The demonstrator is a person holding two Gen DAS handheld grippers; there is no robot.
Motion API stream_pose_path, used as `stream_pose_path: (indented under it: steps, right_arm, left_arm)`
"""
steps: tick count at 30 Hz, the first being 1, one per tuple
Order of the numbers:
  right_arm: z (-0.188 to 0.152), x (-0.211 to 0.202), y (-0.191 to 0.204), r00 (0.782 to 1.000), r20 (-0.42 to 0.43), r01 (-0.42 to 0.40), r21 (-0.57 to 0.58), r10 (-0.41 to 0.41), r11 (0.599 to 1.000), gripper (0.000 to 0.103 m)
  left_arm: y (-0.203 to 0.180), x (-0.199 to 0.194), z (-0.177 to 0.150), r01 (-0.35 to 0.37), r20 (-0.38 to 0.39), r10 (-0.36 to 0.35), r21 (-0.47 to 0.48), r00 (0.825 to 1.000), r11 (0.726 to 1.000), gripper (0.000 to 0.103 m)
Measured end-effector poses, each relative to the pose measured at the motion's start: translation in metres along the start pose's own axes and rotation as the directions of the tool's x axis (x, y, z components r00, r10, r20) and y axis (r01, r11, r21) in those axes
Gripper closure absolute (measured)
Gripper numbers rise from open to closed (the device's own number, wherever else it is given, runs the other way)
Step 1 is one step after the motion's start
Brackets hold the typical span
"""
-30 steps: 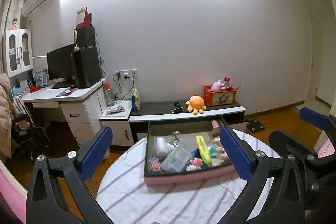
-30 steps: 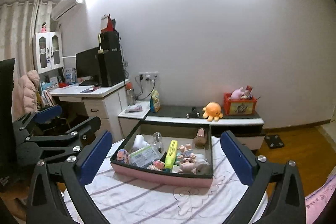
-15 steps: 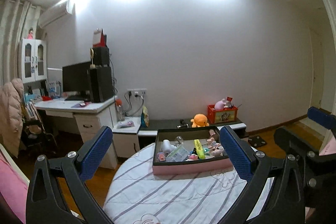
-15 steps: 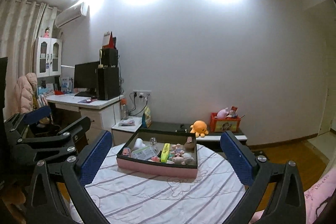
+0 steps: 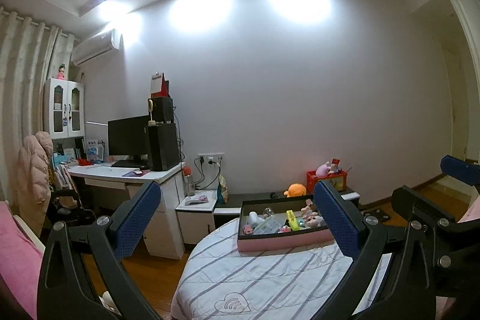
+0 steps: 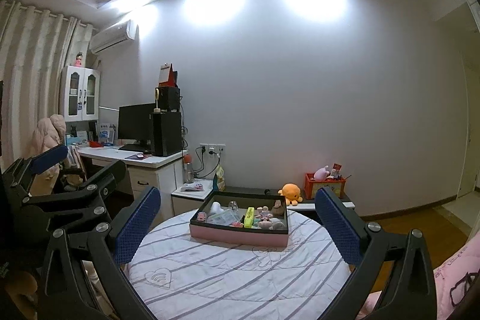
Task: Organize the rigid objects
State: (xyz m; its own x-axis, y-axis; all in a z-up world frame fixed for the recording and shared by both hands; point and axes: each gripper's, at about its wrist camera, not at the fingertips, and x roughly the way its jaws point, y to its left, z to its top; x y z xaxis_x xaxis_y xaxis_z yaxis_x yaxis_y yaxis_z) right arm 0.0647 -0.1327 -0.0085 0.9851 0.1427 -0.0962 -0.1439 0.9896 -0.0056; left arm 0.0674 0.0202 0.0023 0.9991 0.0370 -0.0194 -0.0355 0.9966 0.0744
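The shallow pink-sided tray with a dark rim (image 6: 238, 234) sits toward the far side of the round tabletop under a striped white cloth (image 6: 228, 269). It holds the small toys, a yellow highlighter (image 6: 248, 216) among them. Nothing else lies on the cloth, so the sorting looks nearly complete. The left gripper (image 5: 237, 222) and right gripper (image 6: 238, 225) hang well back, jaws spread wide and empty. Most tray items are too small to identify.

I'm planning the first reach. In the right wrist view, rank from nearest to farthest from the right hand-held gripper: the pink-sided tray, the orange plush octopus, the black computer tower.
1. Pink-sided tray, straight ahead on the striped round table, beyond the right hand-held gripper.
2. Orange plush octopus, behind the tray, on the low cabinet to the right.
3. Black computer tower, far left on the white desk by the wall.
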Motion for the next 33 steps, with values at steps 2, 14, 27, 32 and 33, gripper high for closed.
stream_pose_path:
  steps: [2,14,27,32,33]
  right_arm:
    - [0.002,-0.012,0.004,1.000,0.015,-0.001,-0.006,0.001,1.000,0.000]
    - [0.011,-0.059,0.018,0.998,0.054,0.014,-0.019,-0.013,1.000,0.000]
    - [0.009,-0.069,0.010,0.996,0.075,0.042,-0.020,-0.040,0.999,0.000]
    - [0.008,-0.067,0.010,0.997,0.070,0.038,-0.013,-0.037,0.999,0.000]
    - [0.009,-0.067,0.013,0.997,0.069,0.039,-0.013,-0.038,0.999,0.000]
  left_arm:
    - [0.001,-0.013,0.002,0.002,0.014,-0.002,-0.009,1.000,1.000,0.000]
    - [0.007,-0.058,0.014,-0.027,0.068,0.026,0.002,0.997,1.000,0.000]
    - [0.005,-0.061,0.015,0.006,0.074,-0.006,-0.004,0.997,1.000,0.000]
    - [0.004,-0.062,0.015,-0.003,0.078,0.002,0.005,0.997,1.000,0.000]
    - [0.004,-0.062,0.015,-0.003,0.079,0.003,0.006,0.997,1.000,0.000]
